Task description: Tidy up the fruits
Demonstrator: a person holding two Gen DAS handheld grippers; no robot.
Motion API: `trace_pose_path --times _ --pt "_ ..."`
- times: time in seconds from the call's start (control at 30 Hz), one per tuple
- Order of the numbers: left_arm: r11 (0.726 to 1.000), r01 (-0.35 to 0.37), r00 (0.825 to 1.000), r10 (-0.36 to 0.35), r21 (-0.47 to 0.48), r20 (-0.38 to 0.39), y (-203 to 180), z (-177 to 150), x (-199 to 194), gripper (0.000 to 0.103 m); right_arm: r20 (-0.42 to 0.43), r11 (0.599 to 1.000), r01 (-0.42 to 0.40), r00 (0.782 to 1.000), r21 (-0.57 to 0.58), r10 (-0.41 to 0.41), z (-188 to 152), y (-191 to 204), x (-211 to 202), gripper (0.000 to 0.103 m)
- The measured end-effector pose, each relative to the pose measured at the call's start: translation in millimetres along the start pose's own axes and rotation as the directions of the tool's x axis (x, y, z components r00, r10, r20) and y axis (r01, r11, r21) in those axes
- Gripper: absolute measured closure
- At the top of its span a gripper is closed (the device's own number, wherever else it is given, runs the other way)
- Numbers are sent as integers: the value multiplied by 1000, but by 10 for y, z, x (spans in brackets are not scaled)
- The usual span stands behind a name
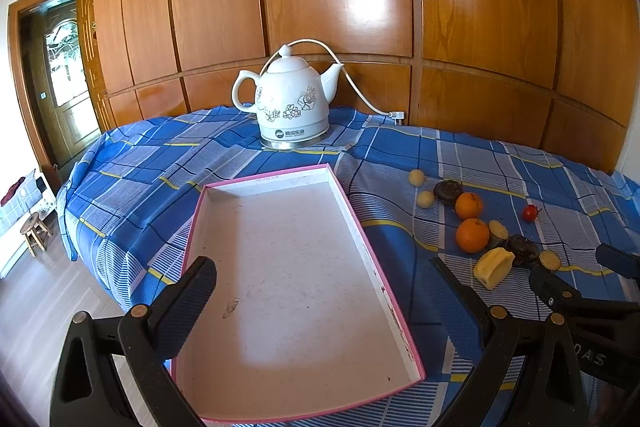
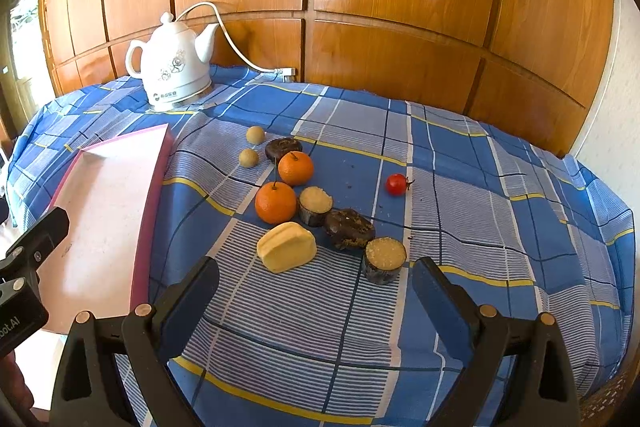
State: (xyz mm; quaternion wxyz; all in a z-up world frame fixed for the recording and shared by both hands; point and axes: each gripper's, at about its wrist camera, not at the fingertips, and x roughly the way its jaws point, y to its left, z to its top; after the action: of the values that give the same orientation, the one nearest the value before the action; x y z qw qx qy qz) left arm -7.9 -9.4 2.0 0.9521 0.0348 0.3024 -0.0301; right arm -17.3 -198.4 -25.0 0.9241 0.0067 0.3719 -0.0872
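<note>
Both tools, left tool (image 1: pixel 324 291) and right tool (image 2: pixel 316 287), gape empty, the firm, smooth nearer orange (image 2: pixel 275 202) (light, prone to rolling) just ahead of the right, best pinched across its middle.

A: Where's the tray (image 1: pixel 276 183)?
B: On the worktop (image 2: pixel 460 155), left of the fruit. The kettle (image 2: pixel 172 67) stands far behind it.
A: And the fruit?
B: Two oranges (image 2: pixel 276 203) mid-cluster, the tomato (image 2: pixel 396 184) apart to their right.
</note>
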Motion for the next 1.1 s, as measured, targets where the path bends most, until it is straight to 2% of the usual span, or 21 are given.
trace_pose_path --times 1.1 --pt "1000 19 1000 -19 6 -19 -74 -7 30 0 16 1000 15 1000 -3 -15 3 -37 -21 4"
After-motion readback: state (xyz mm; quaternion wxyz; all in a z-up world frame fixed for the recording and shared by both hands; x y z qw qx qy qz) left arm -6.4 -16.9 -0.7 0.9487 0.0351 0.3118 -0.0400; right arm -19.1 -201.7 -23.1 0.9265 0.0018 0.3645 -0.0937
